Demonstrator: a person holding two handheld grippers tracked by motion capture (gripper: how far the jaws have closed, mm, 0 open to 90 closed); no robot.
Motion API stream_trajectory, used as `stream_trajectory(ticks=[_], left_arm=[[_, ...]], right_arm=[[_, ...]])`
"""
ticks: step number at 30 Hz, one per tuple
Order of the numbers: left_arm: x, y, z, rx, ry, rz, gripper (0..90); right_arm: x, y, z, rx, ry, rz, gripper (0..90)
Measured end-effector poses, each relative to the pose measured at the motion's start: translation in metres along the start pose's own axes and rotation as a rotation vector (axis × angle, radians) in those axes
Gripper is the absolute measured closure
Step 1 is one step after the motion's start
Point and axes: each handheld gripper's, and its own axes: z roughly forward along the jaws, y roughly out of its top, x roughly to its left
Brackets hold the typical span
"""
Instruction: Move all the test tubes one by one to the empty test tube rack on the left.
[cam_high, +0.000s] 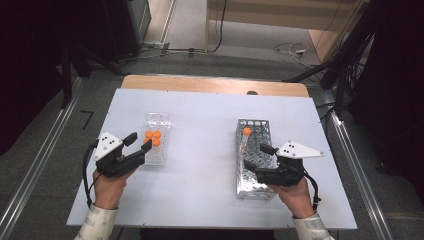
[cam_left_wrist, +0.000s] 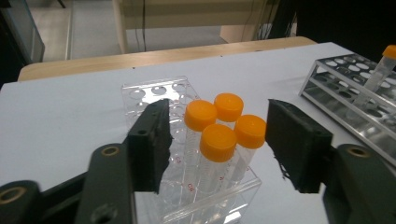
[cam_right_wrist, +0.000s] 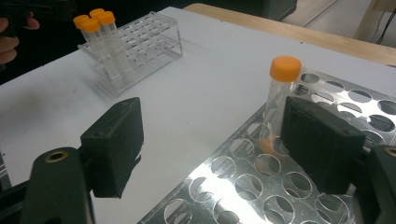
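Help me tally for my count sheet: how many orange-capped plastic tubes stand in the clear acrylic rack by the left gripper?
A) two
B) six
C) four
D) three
C: four orange-capped plastic tubes stand clustered at one end of the clear acrylic rack, seen in the left gripper view.

I count four orange-capped tubes (cam_left_wrist: 218, 140) in my clear rack (cam_left_wrist: 154, 95), one orange-capped tube (cam_right_wrist: 280, 88) in my metal rack (cam_right_wrist: 243, 182), two racks altogether.
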Motion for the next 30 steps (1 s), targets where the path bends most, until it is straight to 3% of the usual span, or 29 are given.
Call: stream_trajectory(ticks=[6, 9, 15, 30], left_arm=[[-0.001, 0.002, -0.001, 0.004, 0.02, -0.019, 25.2], [-0.001, 0.002, 0.0, 0.007, 0.022, -0.024, 22.0], [0.0, 0.003, 0.0, 0.015, 0.017, -0.025, 21.0], [-0.001, 0.003, 0.0, 0.017, 0.009, -0.022, 18.9]], right_arm=[[-0.01, 0.001, 0.01, 0.008, -0.041, -0.005, 20.7], [-0.021, 0.001, 0.02, 0.023, -0.051, 0.001, 21.6], [-0.043, 0.0, 0.039, 0.056, -0.061, 0.033, 22.7], [-0.052, 0.014, 0.058, 0.108, -0.083, -0.032, 37.2]])
